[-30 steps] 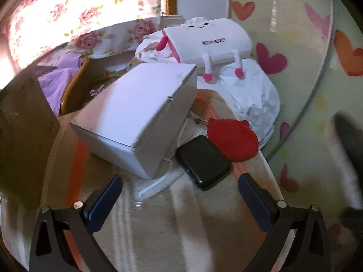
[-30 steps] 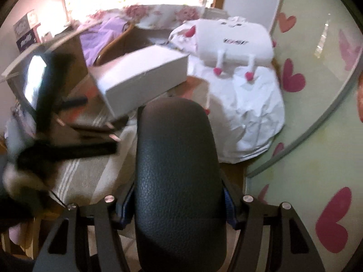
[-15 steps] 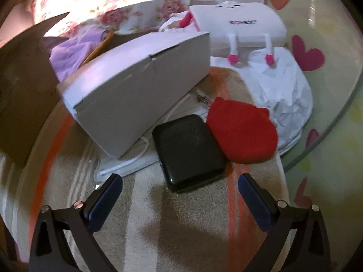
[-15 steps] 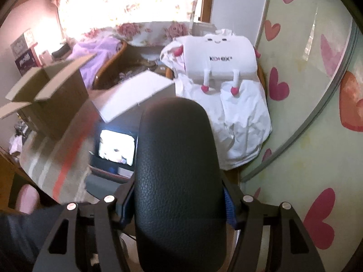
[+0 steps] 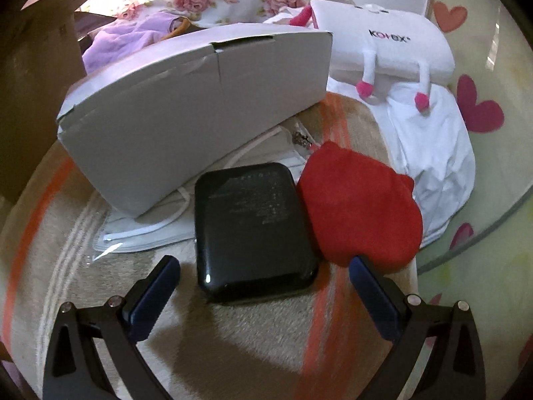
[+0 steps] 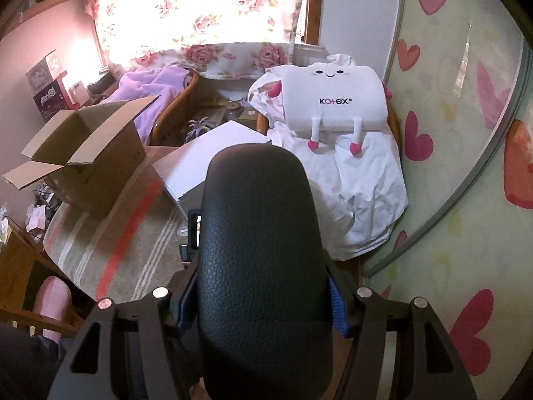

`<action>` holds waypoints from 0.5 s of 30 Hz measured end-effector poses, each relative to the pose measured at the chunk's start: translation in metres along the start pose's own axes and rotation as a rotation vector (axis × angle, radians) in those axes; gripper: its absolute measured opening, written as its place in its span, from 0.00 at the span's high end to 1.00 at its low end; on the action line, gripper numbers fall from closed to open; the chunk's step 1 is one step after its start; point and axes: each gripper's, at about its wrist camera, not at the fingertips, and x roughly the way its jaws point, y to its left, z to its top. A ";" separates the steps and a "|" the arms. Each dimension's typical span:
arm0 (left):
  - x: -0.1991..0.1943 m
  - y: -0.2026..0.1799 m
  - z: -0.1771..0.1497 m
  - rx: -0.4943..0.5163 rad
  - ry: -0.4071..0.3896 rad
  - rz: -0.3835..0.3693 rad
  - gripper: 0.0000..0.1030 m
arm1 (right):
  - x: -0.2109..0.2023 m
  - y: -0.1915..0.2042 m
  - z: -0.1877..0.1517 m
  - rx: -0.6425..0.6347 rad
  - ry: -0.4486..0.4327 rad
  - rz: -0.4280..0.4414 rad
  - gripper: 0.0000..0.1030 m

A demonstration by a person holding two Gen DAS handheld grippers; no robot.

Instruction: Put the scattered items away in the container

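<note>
In the left wrist view a flat black power bank (image 5: 253,230) lies on the striped cloth, with a red pouch (image 5: 359,203) touching its right side. A white box (image 5: 196,116) rests behind them on a packaged white cable (image 5: 166,223). My left gripper (image 5: 263,286) is open, its fingertips on either side of the power bank's near edge. My right gripper (image 6: 263,296) is shut on a black leather case (image 6: 263,266) and holds it above the table. An open brown cardboard box (image 6: 86,153) stands at the left in the right wrist view.
A white Kotex plush pack (image 6: 333,103) sits on crumpled white fabric (image 6: 363,193) at the back right. A curved glass table edge (image 6: 449,193) runs along the right. A wooden chair with purple cloth (image 6: 150,90) stands behind. The cardboard box wall (image 5: 33,93) rises at the left.
My left gripper has moved forward and down, so the power bank now lies close between its open fingers. My right gripper has risen with the black case.
</note>
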 end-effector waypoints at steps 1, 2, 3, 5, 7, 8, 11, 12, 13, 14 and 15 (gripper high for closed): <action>0.000 0.000 0.000 -0.007 -0.007 0.000 0.00 | 0.000 -0.001 0.000 0.001 0.001 0.002 0.35; 0.000 -0.001 -0.001 -0.012 -0.014 -0.001 0.01 | 0.001 -0.002 0.000 0.001 0.004 0.004 0.35; -0.001 -0.001 -0.002 -0.015 -0.023 -0.005 0.02 | 0.002 -0.002 0.000 0.000 0.008 0.007 0.35; -0.001 -0.001 -0.003 -0.016 -0.036 -0.019 0.05 | 0.003 -0.003 -0.002 0.001 0.016 0.011 0.35; -0.003 -0.002 -0.003 -0.009 -0.050 -0.033 0.11 | 0.004 -0.004 -0.004 0.001 0.023 0.016 0.35; -0.003 -0.001 -0.003 -0.013 -0.049 -0.041 0.11 | 0.005 -0.004 -0.005 0.001 0.027 0.018 0.35; -0.003 0.007 -0.003 -0.036 -0.055 -0.078 0.16 | 0.007 -0.006 -0.008 0.002 0.038 0.025 0.35; -0.004 0.009 -0.003 -0.040 -0.059 -0.079 0.21 | 0.007 -0.006 -0.008 0.002 0.039 0.026 0.35; -0.005 0.011 -0.003 -0.040 -0.060 -0.070 0.31 | 0.007 -0.006 -0.008 0.002 0.038 0.027 0.35; -0.006 0.012 -0.003 -0.040 -0.061 -0.063 0.31 | 0.007 -0.006 -0.009 0.001 0.038 0.027 0.35; -0.005 0.013 -0.002 -0.036 -0.056 -0.065 0.31 | 0.007 -0.006 -0.009 0.001 0.038 0.028 0.35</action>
